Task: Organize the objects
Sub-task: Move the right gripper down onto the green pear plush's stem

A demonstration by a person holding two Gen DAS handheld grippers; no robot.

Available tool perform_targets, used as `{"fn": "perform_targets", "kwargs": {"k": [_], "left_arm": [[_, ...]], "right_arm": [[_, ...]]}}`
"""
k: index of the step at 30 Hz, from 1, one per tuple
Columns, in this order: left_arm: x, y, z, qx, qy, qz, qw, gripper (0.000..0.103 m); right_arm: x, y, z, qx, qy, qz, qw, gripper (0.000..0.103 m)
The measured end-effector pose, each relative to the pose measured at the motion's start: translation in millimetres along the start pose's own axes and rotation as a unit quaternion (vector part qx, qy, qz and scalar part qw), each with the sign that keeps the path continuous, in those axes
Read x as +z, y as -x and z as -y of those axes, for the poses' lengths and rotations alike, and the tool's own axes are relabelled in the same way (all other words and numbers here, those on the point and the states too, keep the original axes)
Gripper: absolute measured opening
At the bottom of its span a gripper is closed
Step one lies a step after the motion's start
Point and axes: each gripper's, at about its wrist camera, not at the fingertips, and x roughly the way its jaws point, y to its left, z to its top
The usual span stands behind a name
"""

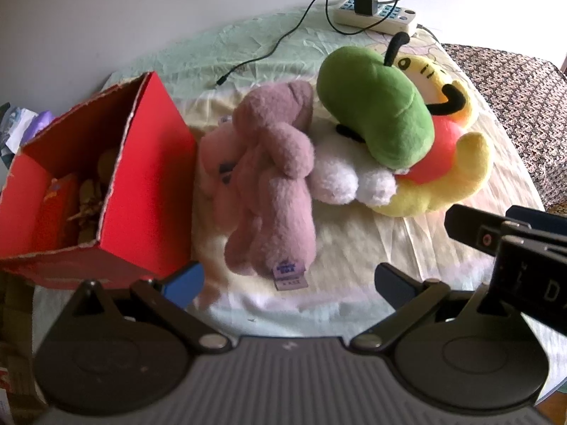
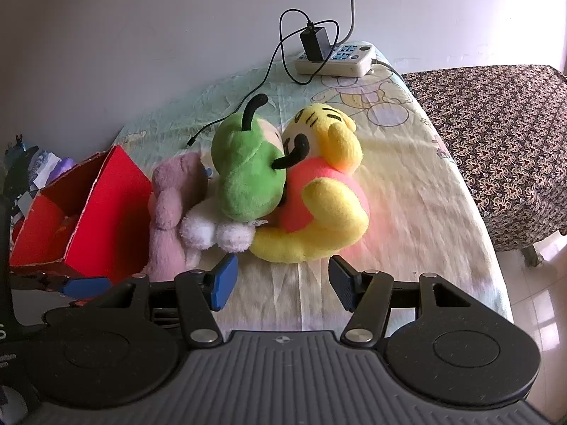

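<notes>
A pink plush toy (image 1: 269, 180) lies on the bed beside an open red box (image 1: 117, 184). To its right a green plush (image 1: 375, 106) rests on a yellow and red plush (image 1: 446, 163), with white fluffy paws (image 1: 351, 177) between them. My left gripper (image 1: 288, 276) stands open just short of the pink plush, nothing between its fingers. My right gripper (image 2: 281, 279) is open too, in front of the yellow plush (image 2: 329, 212) and the green plush (image 2: 248, 173). The pink plush (image 2: 170, 205) and the red box (image 2: 88, 212) show at the left of the right wrist view. The right gripper (image 1: 496, 233) appears at the right edge of the left wrist view.
A white power strip (image 2: 336, 58) with a black charger and a trailing cable (image 1: 283, 39) lies at the back by the wall. The box holds some items (image 1: 81, 198). A patterned brown cloth (image 2: 496, 134) covers furniture right of the bed. Clutter (image 2: 32, 166) sits behind the box.
</notes>
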Motion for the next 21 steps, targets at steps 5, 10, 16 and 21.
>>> {"fn": "perform_targets", "kwargs": {"k": [5, 10, 16, 21], "left_arm": [[0, -2, 3, -0.015, -0.005, 0.003, 0.9999, 0.102], [0, -1, -4, -0.062, 0.003, 0.019, 0.9979, 0.102], [7, 7, -15, -0.104, 0.02, 0.056, 0.9928, 0.101], [26, 13, -28, -0.146, 0.044, 0.077, 0.9853, 0.096]], "right_arm": [[1, -1, 7, 0.009, -0.015, 0.0, 1.0, 0.06], [9, -2, 14, 0.043, -0.028, 0.013, 0.999, 0.058], [29, -5, 17, 0.098, -0.051, 0.032, 0.993, 0.053], [53, -13, 14, 0.117, -0.044, 0.056, 0.991, 0.052]]}}
